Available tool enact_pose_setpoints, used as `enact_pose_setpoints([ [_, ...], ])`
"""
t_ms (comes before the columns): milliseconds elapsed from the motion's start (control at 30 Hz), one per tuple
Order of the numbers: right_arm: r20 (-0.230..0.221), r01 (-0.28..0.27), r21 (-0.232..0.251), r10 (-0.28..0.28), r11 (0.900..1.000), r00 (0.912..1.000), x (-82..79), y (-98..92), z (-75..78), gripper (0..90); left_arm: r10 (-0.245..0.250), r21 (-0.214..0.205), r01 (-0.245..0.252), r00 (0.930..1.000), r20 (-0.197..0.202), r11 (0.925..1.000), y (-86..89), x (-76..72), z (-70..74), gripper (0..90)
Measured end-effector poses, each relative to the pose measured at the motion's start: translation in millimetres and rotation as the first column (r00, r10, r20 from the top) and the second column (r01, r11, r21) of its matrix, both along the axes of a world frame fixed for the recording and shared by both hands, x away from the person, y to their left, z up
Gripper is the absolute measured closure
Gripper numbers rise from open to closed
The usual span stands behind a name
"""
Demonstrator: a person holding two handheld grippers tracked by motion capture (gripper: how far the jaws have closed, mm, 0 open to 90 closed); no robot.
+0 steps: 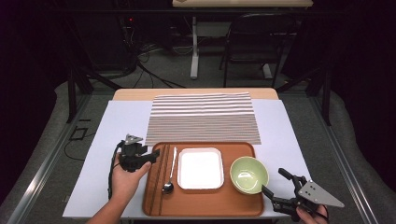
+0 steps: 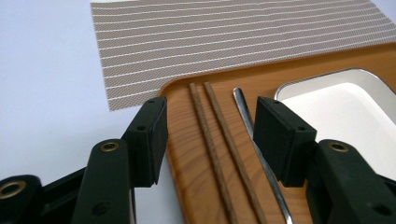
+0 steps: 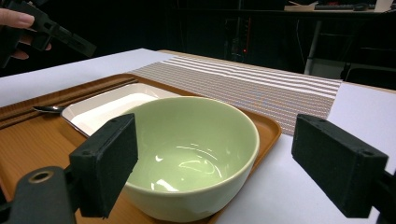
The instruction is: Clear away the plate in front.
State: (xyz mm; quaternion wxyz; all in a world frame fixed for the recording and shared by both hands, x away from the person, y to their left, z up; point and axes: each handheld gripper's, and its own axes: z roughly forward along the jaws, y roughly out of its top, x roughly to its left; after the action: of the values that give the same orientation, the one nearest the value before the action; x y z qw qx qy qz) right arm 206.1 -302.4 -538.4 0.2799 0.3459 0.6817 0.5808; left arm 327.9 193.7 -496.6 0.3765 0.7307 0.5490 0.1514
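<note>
A brown wooden tray (image 1: 201,205) holds a pair of dark chopsticks (image 1: 161,177), a metal spoon (image 1: 171,172), a white square plate (image 1: 201,168) and a pale green bowl (image 1: 249,174). My left gripper (image 1: 153,156) hovers at the tray's left rim, open. In the left gripper view its jaws straddle the chopsticks (image 2: 219,140) without touching them, and the spoon handle (image 2: 252,135) runs by the right jaw. My right gripper (image 1: 273,181) rests at the tray's near right corner, open, facing the bowl (image 3: 196,149) from a short way off.
A brown-and-white striped placemat (image 1: 203,116) lies behind the tray on the white table cover (image 1: 116,126). Beyond the table stand a dark chair (image 1: 252,42) and a table leg (image 1: 194,46), with cables on the floor. A metal rail (image 1: 46,158) runs along the left side.
</note>
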Motion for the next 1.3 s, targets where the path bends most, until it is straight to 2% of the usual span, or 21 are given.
enact_pose_setpoints([
  [133, 0.000, 0.003, -0.002, -0.003, 1.0000, 1.0000, 0.1, -0.4, 0.0, 14.2, -0.001, -0.003, 0.001, 0.9998, -0.018, 1.0000, 15.0, -0.7, -0.8, 45.1],
  [233, 0.001, 0.003, -0.005, -0.003, 1.0000, 1.0000, 0.2, -0.1, 0.0, 14.2, 0.022, -0.025, -0.022, 0.9995, -0.023, 0.9994, 24.7, -2.3, -4.6, 45.4],
  [333, -0.001, 0.004, -0.005, -0.004, 1.0000, 1.0000, 0.0, 0.4, 0.0, 14.2, 0.048, -0.022, -0.048, 0.9987, -0.017, 0.9986, 34.1, -4.5, -10.8, 45.6],
  [433, 0.001, 0.005, -0.007, -0.005, 1.0000, 1.0000, -0.3, 0.9, 0.2, 14.2, 0.081, 0.001, -0.081, 0.9967, -0.003, 0.9967, 41.2, -7.8, -17.4, 45.8],
  [600, -0.001, 0.005, -0.007, -0.005, 1.0000, 1.0000, -0.6, 1.6, 0.3, 14.2, 0.108, 0.052, -0.108, 0.9941, 0.003, 0.9928, 48.6, -11.9, -26.1, 45.8],
  [667, 0.001, 0.004, -0.010, -0.004, 0.9999, 1.0000, -0.5, 1.8, 0.2, 14.2, 0.109, 0.064, -0.108, 0.9940, -0.008, 0.9921, 51.3, -12.8, -28.4, 45.8],
  [767, -0.001, 0.005, -0.008, -0.005, 1.0000, 1.0000, -0.5, 1.7, 0.0, 14.2, 0.106, 0.094, -0.104, 0.9943, -0.013, 0.9901, 51.9, -13.7, -30.7, 45.7],
  [867, 0.000, 0.006, -0.006, -0.006, 1.0000, 1.0000, -0.3, 1.3, 0.1, 14.2, 0.105, 0.105, -0.105, 0.9945, 0.001, 0.9890, 50.6, -14.7, -31.9, 45.5],
  [1000, 0.003, 0.010, -0.006, -0.010, 0.9999, 0.9999, 0.1, 0.8, 0.0, 14.2, 0.097, 0.092, -0.096, 0.9952, -0.014, 0.9911, 49.7, -14.4, -33.8, 45.2],
  [1100, 0.002, 0.007, -0.007, -0.007, 0.9999, 1.0000, -0.3, 0.7, 0.2, 14.2, 0.102, 0.097, -0.101, 0.9947, -0.010, 0.9902, 49.2, -15.8, -35.5, 45.3],
  [1200, 0.003, 0.005, -0.006, -0.005, 1.0000, 1.0000, -0.2, 0.8, 0.2, 14.2, 0.107, 0.076, -0.105, 0.9942, -0.016, 0.9916, 48.7, -17.8, -37.8, 45.4],
  [1300, 0.001, 0.002, -0.005, -0.002, 1.0000, 1.0000, -1.0, 1.1, 0.5, 14.1, 0.101, 0.078, -0.099, 0.9947, -0.019, 0.9920, 47.2, -18.7, -38.5, 45.4],
])
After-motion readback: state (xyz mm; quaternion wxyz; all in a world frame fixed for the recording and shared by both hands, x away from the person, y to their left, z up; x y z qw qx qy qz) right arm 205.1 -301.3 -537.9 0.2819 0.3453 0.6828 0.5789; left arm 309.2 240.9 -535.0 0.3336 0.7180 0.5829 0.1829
